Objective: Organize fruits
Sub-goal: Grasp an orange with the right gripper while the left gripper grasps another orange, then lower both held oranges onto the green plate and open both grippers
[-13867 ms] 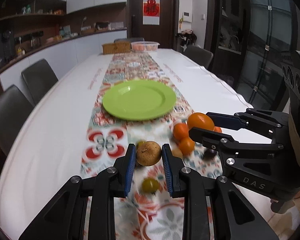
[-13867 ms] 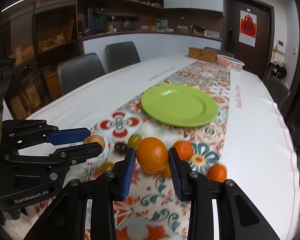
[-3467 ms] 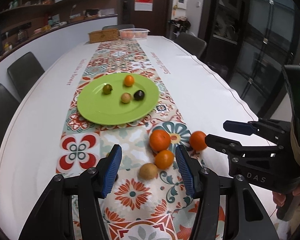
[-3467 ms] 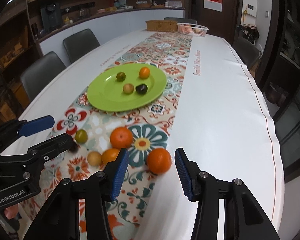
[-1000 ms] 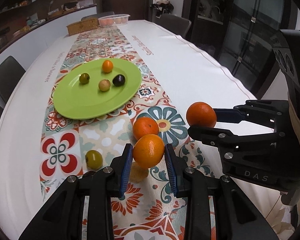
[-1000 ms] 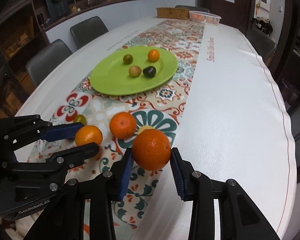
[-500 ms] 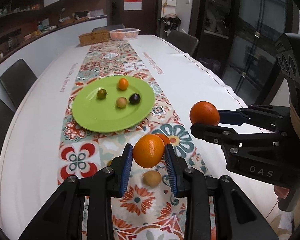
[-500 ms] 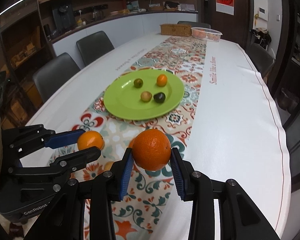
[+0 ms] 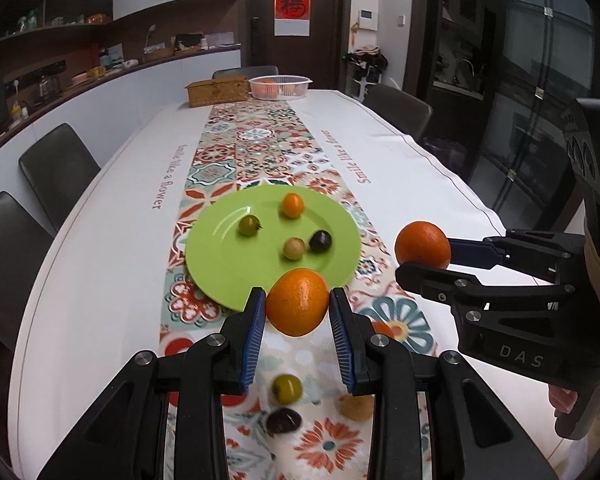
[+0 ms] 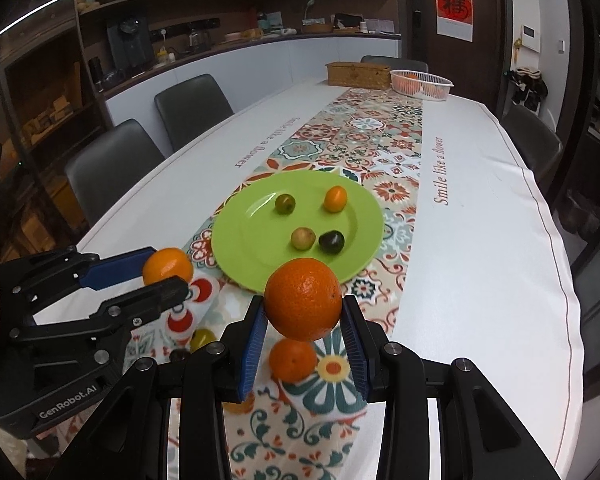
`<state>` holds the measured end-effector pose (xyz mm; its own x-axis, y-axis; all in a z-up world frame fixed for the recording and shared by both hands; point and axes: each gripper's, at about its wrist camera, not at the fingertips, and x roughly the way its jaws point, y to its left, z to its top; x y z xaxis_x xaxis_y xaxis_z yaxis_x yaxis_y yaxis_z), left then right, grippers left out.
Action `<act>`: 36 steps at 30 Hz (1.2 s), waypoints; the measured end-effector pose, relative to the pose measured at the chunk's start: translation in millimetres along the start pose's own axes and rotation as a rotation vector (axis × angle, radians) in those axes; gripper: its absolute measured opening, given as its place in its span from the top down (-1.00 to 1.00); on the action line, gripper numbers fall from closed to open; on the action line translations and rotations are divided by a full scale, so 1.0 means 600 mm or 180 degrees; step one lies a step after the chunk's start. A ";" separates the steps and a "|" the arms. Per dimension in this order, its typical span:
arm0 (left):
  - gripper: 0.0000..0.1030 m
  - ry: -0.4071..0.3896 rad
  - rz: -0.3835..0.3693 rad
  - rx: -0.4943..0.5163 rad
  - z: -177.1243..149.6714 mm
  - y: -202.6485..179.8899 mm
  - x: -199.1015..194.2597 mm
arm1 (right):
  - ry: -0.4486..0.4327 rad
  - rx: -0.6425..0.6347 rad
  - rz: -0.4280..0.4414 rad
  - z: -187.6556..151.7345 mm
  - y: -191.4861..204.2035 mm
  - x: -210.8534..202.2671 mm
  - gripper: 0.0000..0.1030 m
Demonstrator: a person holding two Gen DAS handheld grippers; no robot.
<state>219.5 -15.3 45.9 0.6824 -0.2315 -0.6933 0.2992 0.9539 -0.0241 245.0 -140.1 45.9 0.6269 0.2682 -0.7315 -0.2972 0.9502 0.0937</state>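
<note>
We hold one fruit in each hand-held gripper, both clear of the table and on the near side of the round lime-green plastic plate [image 9: 220, 276], which lies on the patterned tile-print table runner [image 9: 260, 140].

What worries us first is the plate: four small fruits already lie in its middle and far half, a green one [image 9: 249, 225], a small orange one [image 9: 292, 205], a pale tan one [image 9: 294, 248] and a dark purple one [image 9: 320, 241]. If we set our round oranges down carelessly, they could roll into these, or off the shallow rim onto the cloth. Both grippers also head for the same plate side by side, so the black frames could knock each other, and a smooth round fruit pinched only at its sides may slip out if we tilt or jolt.

The left gripper [image 9: 298, 316] has its blue pads closed narrowly on the smaller smooth orange [image 9: 297, 301], pressing both flanks. The right gripper [image 10: 303, 318] is clamped likewise on the larger, pebbly-skinned orange [image 10: 303, 298].

Another orange [image 10: 293, 360], a green fruit [image 9: 286, 388], a dark one [image 9: 283, 421] and a tan one [image 9: 356, 407] still wait on the runner beneath us.
</note>
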 end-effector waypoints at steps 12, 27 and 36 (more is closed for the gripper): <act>0.37 0.0072 0.0030 -0.0127 0.041 0.053 0.067 | 0.0044 -0.0039 0.0009 0.061 -0.002 0.066 0.25; 0.37 0.0284 -0.0034 -0.0210 0.071 0.102 0.171 | 0.0258 -0.0022 0.0042 0.114 -0.019 0.176 0.25; 0.37 0.0431 -0.0069 -0.0281 0.072 0.115 0.213 | 0.0314 -0.0084 -0.0019 0.125 -0.025 0.217 0.25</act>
<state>356.4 12.6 -13.2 0.5784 -0.2302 -0.7826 0.2491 0.9634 -0.0992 385.1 -107.5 0.1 0.5551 0.2442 -0.7951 -0.3132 0.9469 0.0721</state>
